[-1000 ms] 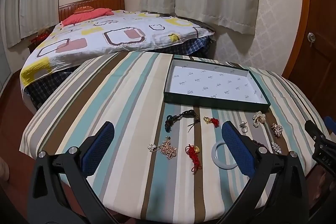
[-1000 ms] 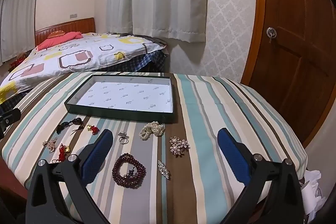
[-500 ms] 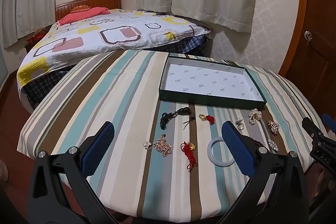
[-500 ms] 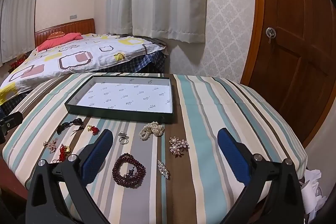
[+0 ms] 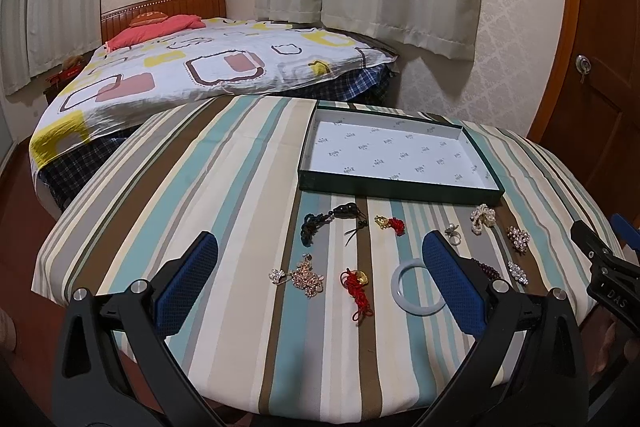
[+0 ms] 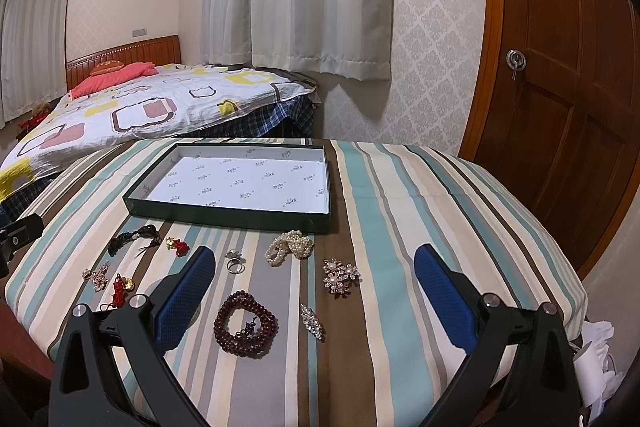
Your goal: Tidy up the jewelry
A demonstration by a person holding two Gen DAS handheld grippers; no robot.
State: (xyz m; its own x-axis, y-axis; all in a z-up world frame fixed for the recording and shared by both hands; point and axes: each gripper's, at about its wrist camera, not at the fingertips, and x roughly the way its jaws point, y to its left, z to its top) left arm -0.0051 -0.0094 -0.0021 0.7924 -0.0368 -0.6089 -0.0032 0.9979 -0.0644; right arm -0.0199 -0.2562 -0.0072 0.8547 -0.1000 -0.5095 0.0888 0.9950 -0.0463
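Stock on your desk (image 6: pixel 400 227), striped cloth over it:

- Box (image 6: pixel 224 215): shallow, dark green walls, white printed lining, nothing in it. It sits at the far middle of the desk, behind all the jewelry.
- Left group, in front of your left hand-held gripper (image 5: pixel 320 283), whose pads stand wide apart and carry nothing: black cord piece (image 5: pixel 320 221), small gold-and-red charm (image 5: pixel 390 224), red knotted cord with a gold charm (image 5: pixel 357 287), rhinestone piece (image 5: pixel 306 277), pale bangle (image 5: pixel 416 285) partly behind the right pad.
- Right group, in front of your right hand-held gripper (image 6: pixel 314 291), likewise spread wide and empty: dark red bead bracelet (image 6: pixel 245 323), ring (image 6: pixel 235 263), pearl strand (image 6: pixel 290 247) just short of the box wall, flower brooch (image 6: pixel 340 275), narrow rhinestone clip (image 6: pixel 312 321).

Status: nothing sorted yet; every piece lies loose on the cloth, apart from its neighbours.

Hazards, as I judge them:
- Flat, thin items (clip, ring, bangle) give your pads little to bite; a pinch may drag the cloth instead and shift nearby pieces.
- Bead and pearl strands may sag or slip out if you catch only one loop.
- The red cords could snag on a pad at release.
- Items near the front edge may be pushed off the desk.
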